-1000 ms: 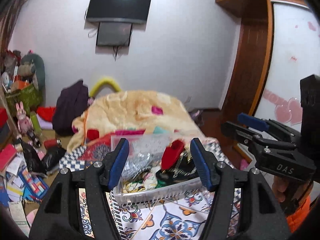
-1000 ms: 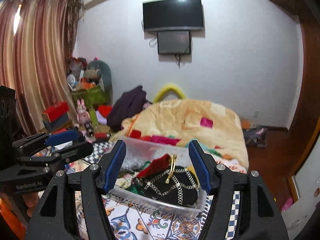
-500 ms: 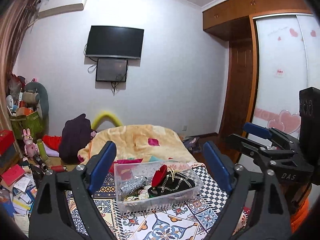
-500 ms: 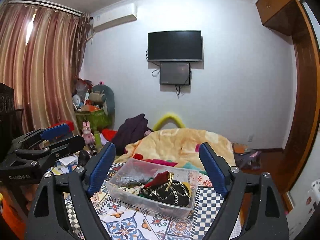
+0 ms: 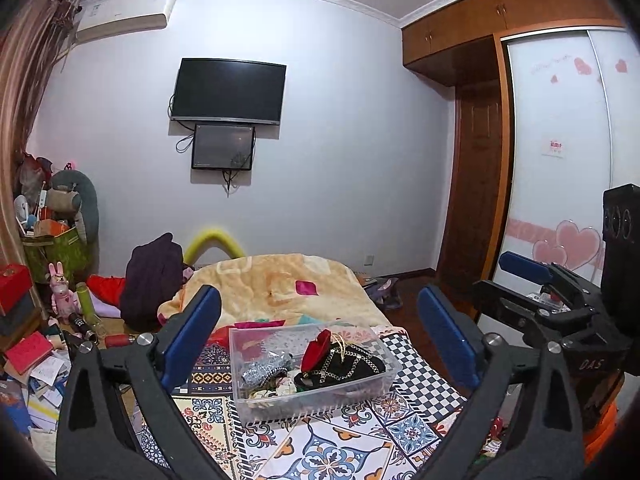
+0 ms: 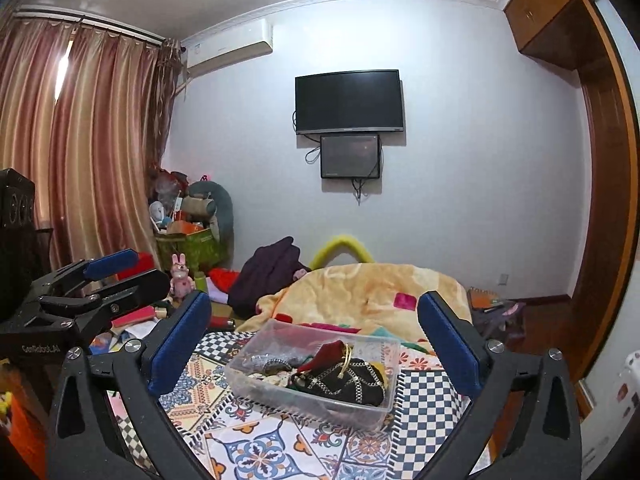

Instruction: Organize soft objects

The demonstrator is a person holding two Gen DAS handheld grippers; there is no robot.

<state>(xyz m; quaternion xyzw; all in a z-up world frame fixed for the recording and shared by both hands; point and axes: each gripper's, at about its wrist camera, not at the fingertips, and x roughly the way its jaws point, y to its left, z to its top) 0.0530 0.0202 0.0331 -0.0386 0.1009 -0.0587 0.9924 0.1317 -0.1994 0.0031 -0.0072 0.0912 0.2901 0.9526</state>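
A clear plastic bin (image 5: 248, 400) (image 6: 360, 414) stands on the patterned bedspread. It holds soft items: a black pouch with chains (image 5: 344, 366) (image 6: 348, 382), a red piece (image 5: 316, 350) (image 6: 326, 354) and a silver sequin piece (image 5: 260, 370). My left gripper (image 5: 320, 332) is open and empty, raised well back from the bin. My right gripper (image 6: 316, 332) is open and empty, also raised back from it. Each gripper shows at the edge of the other's view, the right gripper (image 5: 532, 280) and the left gripper (image 6: 120, 270).
A yellow blanket (image 5: 276, 284) lies beyond the bin, with a dark backpack (image 5: 152, 276) at its left. Clutter and books (image 5: 28, 356) cover the floor at the left. A wardrobe (image 5: 560, 160) stands at the right. A TV (image 6: 348, 100) hangs on the far wall.
Both grippers have pulled back and up from the bin and their jaws have opened wider. The bin now looks smaller and farther away.
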